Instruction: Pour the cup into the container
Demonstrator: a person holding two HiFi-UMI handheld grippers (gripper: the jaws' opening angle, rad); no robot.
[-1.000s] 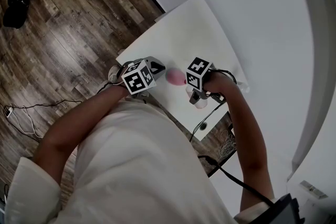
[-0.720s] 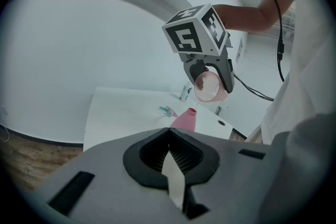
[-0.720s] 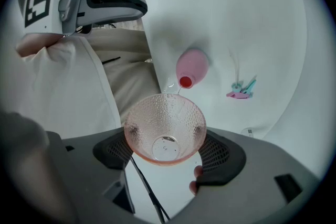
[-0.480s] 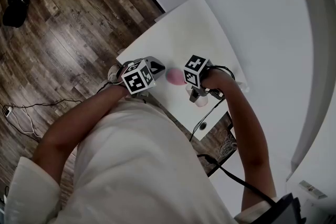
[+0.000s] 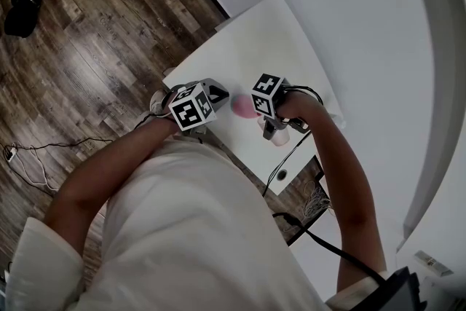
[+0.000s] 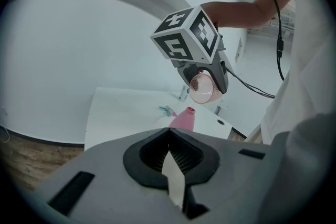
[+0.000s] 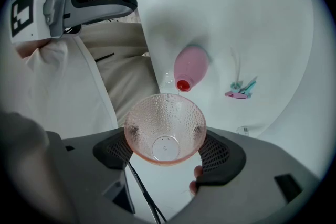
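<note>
My right gripper (image 7: 167, 143) is shut on a clear pink dimpled cup (image 7: 165, 127); I see nothing inside it. In the left gripper view the cup (image 6: 203, 87) is tipped, mouth facing down and sideways, just above a pink container (image 6: 184, 119) with a small red neck. The container (image 7: 190, 65) stands on the white table (image 5: 255, 47). In the head view the container (image 5: 243, 107) sits between both grippers, with the right gripper (image 5: 275, 132) at its right. My left gripper (image 6: 169, 136) is shut on nothing and hangs to the container's left (image 5: 220, 92).
Teal and pink clips (image 7: 240, 89) lie on the table beyond the container. A small white bottle (image 6: 182, 93) stands near the far edge. A black cable (image 5: 291, 156) runs off the table's near edge. Wood floor (image 5: 87, 47) lies to the left, with black shoes (image 5: 25, 0).
My right gripper with the cup has shifted slightly left and up, closer to the pink container, and its cube has turned a little. The left gripper has stayed put.
</note>
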